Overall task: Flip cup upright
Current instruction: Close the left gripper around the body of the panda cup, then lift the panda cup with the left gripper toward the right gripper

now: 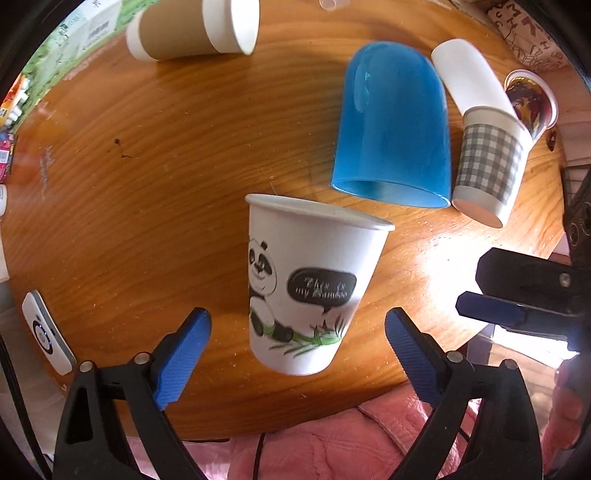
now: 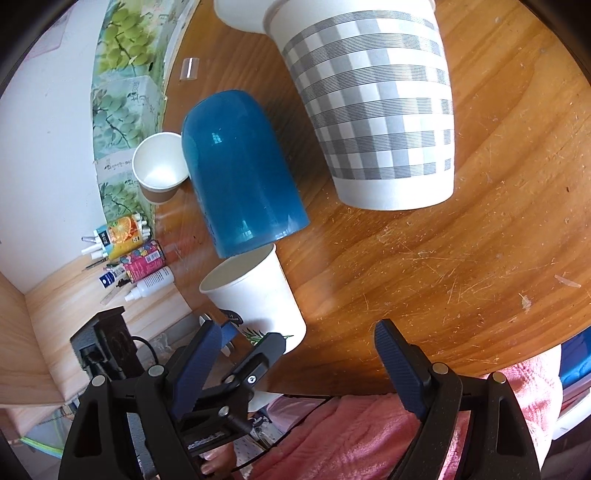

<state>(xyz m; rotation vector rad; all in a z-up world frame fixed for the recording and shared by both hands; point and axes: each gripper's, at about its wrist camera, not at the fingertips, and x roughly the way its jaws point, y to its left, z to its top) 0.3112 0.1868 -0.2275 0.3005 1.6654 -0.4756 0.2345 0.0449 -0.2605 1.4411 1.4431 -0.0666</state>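
A white paper cup with a panda print (image 1: 306, 284) stands upright, mouth up, near the front edge of the round wooden table (image 1: 166, 155). My left gripper (image 1: 297, 339) is open, its blue pads (image 1: 183, 354) on either side of the cup's base and apart from it. The cup also shows in the right wrist view (image 2: 255, 291). My right gripper (image 2: 291, 365) is open and empty above the table's front edge, to the right of the cup. It shows at the right of the left wrist view (image 1: 491, 295).
A blue cup (image 1: 395, 129) stands mouth down behind the panda cup. A grey checked cup (image 1: 487, 166) and a plain white cup (image 1: 469, 77) are to its right. A brown-sleeved cup (image 1: 195, 33) lies far left. A white remote (image 1: 46, 332) is at left. Pink cloth (image 2: 369, 443) lies below.
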